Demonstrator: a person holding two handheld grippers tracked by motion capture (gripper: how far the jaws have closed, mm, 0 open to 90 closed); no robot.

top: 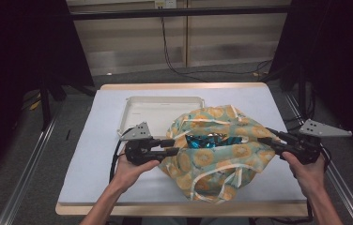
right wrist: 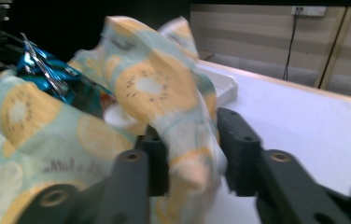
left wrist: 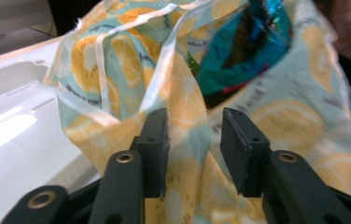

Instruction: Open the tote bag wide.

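Wrapping unfinished: lemon-print fabric cloth (top: 217, 150) lies bunched on the counter (top: 99, 154) around a shiny blue foil packet (top: 206, 139) — top uncovered. 2 hand-held grippers, left (left wrist: 194, 151) and right (right wrist: 190, 156), partly open, straddle folds.

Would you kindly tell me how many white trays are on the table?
1: a white tray at the table's far left, partly behind the lemon-print cloth; the cloth may hide others.

Matt printed cloth (top: 221, 140), crinkled glossy foil packet (top: 206, 139), smooth plastic tray (top: 139, 112)
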